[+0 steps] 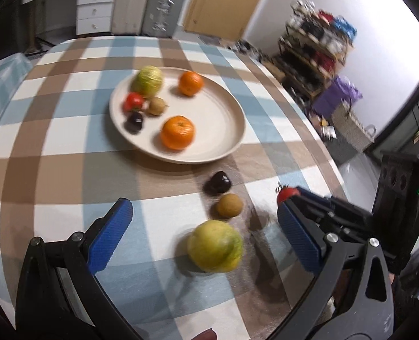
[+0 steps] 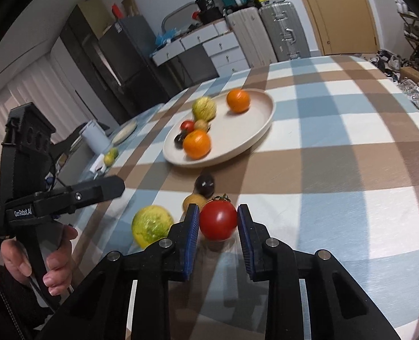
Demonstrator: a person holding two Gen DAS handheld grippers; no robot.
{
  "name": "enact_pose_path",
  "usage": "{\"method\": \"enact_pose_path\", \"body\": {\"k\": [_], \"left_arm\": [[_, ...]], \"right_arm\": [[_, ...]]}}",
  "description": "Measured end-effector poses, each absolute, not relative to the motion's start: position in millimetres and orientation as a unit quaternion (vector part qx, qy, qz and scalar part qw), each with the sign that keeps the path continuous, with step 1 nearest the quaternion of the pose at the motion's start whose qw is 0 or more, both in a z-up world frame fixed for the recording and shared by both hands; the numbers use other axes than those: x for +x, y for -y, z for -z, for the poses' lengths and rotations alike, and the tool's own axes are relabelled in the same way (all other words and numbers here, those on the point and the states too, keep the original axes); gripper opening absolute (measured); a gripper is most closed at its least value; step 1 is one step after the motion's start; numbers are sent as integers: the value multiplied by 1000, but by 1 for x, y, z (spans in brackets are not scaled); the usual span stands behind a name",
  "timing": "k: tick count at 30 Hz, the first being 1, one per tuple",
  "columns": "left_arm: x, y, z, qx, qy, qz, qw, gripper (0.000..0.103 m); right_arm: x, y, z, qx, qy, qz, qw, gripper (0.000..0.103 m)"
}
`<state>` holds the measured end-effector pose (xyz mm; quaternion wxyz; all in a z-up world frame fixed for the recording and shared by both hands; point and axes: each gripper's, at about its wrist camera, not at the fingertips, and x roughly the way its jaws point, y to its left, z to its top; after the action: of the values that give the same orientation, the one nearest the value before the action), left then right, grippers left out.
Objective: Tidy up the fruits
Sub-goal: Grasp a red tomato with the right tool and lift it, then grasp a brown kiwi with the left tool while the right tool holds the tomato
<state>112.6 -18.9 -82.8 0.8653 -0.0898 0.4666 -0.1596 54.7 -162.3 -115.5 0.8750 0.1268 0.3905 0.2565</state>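
Right gripper [image 2: 218, 221] pads pinched the red tomato [image 2: 218, 220]; left gripper [image 1: 203, 226] gaped wide, touching nothing.

Checked table [image 1: 53, 147]: plate [image 1: 226, 119], loose fruits [image 1: 215, 246].

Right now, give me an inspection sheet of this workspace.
Surface: checked tablecloth.
Job's things: plate holds two oranges, a green-yellow fruit, a tomato, a brown fruit, a dark fruit. Off the plate: green-yellow fruit, brown fruit, dark fruit, tomato.
Clutter: nothing seen.
Grippers: left gripper open, empty; right gripper pads against the tomato.
Cables: nothing seen.
Surroundings: suitcases, drawers, door, shelf.
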Motion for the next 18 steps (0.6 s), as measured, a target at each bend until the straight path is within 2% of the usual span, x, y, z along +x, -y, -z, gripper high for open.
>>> {"method": "enact_pose_path", "body": {"k": [11, 16, 18], "left_arm": [[149, 57, 97, -32, -532, 177, 827, 100], [159, 62, 109, -39, -562, 186, 805, 90], [161, 65, 112, -31, -568, 189, 800, 81]], "right_arm": [[60, 192, 106, 145, -370, -245, 885, 28], [63, 198, 109, 151, -368, -248, 883, 28], [64, 199, 110, 155, -366, -250, 883, 28]]}}
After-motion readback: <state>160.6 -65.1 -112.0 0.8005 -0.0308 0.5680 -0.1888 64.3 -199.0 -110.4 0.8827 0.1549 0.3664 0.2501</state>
